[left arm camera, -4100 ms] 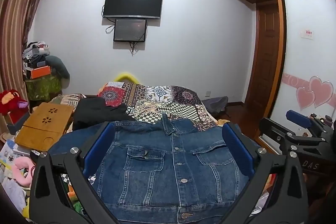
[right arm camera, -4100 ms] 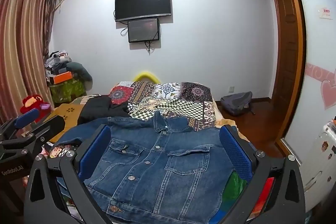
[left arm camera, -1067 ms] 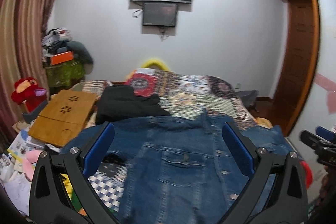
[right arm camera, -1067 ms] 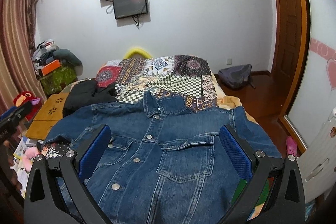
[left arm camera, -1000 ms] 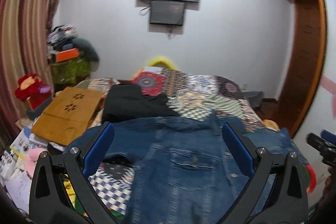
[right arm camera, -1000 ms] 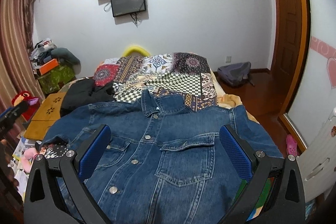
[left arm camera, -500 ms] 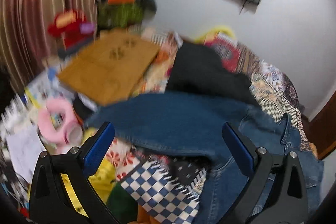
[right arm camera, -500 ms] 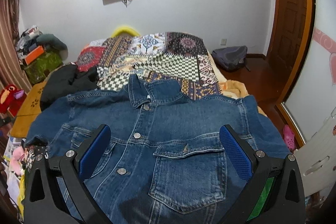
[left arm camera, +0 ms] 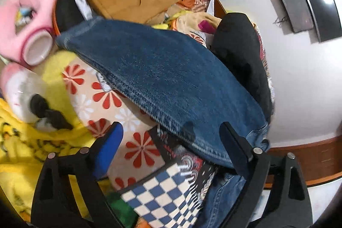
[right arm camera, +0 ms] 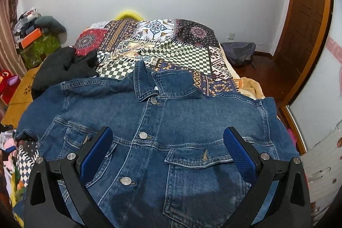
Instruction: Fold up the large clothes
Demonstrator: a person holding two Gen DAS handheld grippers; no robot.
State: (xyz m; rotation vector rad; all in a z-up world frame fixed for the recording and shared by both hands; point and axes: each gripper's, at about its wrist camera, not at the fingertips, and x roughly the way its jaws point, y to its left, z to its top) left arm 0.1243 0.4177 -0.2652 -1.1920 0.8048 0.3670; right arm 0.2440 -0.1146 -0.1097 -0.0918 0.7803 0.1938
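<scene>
The patterned bedspread is bearing the denim jacket lying flat, unfolded; left gripper, jaws narrowing but empty, is straddling its sleeve; right gripper is hovering open-jawed.

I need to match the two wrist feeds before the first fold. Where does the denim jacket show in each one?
Left wrist: only one sleeve of the denim jacket, running diagonally from upper left to lower right.
Right wrist: the whole buttoned front of the jacket, spread across the lower half, collar at centre.
Shared landmark: the black garment beside the sleeve; in the right view it lies left of the collar.
</scene>
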